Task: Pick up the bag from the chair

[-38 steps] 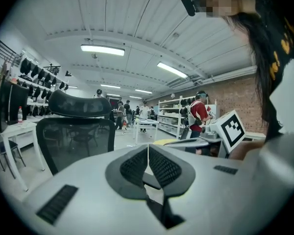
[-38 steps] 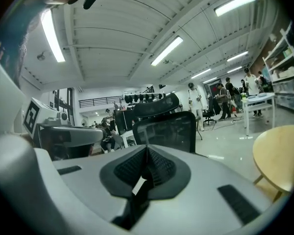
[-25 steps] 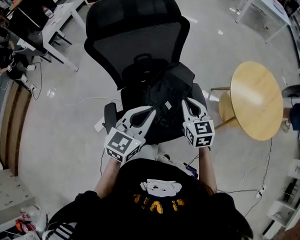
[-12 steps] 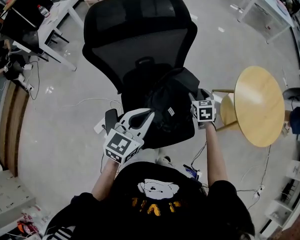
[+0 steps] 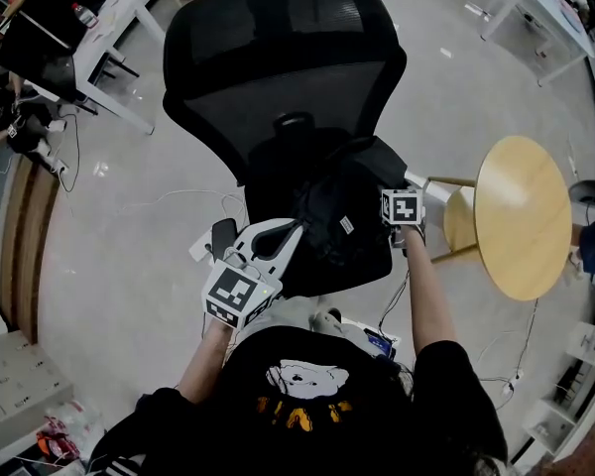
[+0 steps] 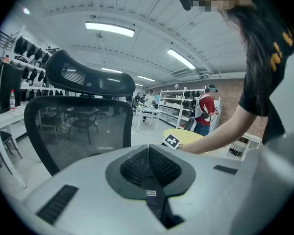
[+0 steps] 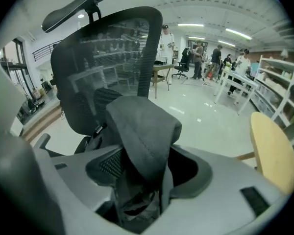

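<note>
A black bag (image 5: pixel 332 216) lies slumped on the seat of a black mesh-backed office chair (image 5: pixel 278 67). My right gripper (image 5: pixel 389 202) is at the bag's right edge and is shut on a fold of its fabric. In the right gripper view that dark fold (image 7: pixel 142 131) rises from between the jaws of the right gripper (image 7: pixel 152 180), with the chair's backrest (image 7: pixel 108 67) behind it. My left gripper (image 5: pixel 296 230) hovers at the seat's front left, its tip close to the bag. In its own view the left gripper (image 6: pixel 148 153) has its jaws together with nothing between them.
A round wooden table (image 5: pixel 521 216) stands just right of the chair, close to my right arm. A white desk (image 5: pixel 99 38) is at the upper left. Cables run over the grey floor (image 5: pixel 169 201). Cardboard boxes (image 5: pixel 10 375) sit at the lower left.
My right gripper moved forward and right from the seat's front to the bag's right edge, where it now holds the fabric. The left gripper has hardly moved.
</note>
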Demonstrator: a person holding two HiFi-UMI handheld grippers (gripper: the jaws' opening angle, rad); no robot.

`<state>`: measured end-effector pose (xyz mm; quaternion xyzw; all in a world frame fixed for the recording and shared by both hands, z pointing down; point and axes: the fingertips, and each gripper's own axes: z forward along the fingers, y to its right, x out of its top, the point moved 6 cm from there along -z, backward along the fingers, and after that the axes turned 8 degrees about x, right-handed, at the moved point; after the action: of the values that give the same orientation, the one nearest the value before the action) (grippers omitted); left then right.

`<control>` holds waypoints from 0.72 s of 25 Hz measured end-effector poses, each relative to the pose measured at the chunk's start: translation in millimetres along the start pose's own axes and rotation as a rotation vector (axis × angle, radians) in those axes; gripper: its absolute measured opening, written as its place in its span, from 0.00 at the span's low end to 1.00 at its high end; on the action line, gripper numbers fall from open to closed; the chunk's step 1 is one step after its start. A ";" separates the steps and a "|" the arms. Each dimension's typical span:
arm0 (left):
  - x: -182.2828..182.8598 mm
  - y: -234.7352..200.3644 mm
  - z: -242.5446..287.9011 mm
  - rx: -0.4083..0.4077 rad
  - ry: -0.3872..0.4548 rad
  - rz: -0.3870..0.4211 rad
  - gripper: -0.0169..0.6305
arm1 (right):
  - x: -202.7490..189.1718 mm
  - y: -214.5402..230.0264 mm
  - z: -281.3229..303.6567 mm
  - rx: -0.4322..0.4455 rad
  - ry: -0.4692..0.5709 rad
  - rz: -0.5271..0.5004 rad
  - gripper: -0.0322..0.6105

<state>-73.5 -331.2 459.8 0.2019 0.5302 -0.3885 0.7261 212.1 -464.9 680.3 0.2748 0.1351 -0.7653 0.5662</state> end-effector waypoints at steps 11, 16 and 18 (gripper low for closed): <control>-7.9 -9.0 -4.1 0.036 -0.011 -0.018 0.04 | -10.8 -13.0 -6.9 -0.043 0.052 -0.010 0.25; -8.4 -5.6 -5.4 0.044 -0.015 -0.009 0.04 | -12.4 -35.1 -29.2 -0.020 0.109 -0.032 0.17; -9.7 -4.5 -7.1 0.051 -0.018 -0.010 0.04 | -13.3 -44.1 -37.8 0.010 0.132 -0.015 0.15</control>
<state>-82.6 -325.6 466.8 0.2142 0.5145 -0.4073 0.7235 183.5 -420.6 652.7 0.3267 0.1701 -0.7503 0.5489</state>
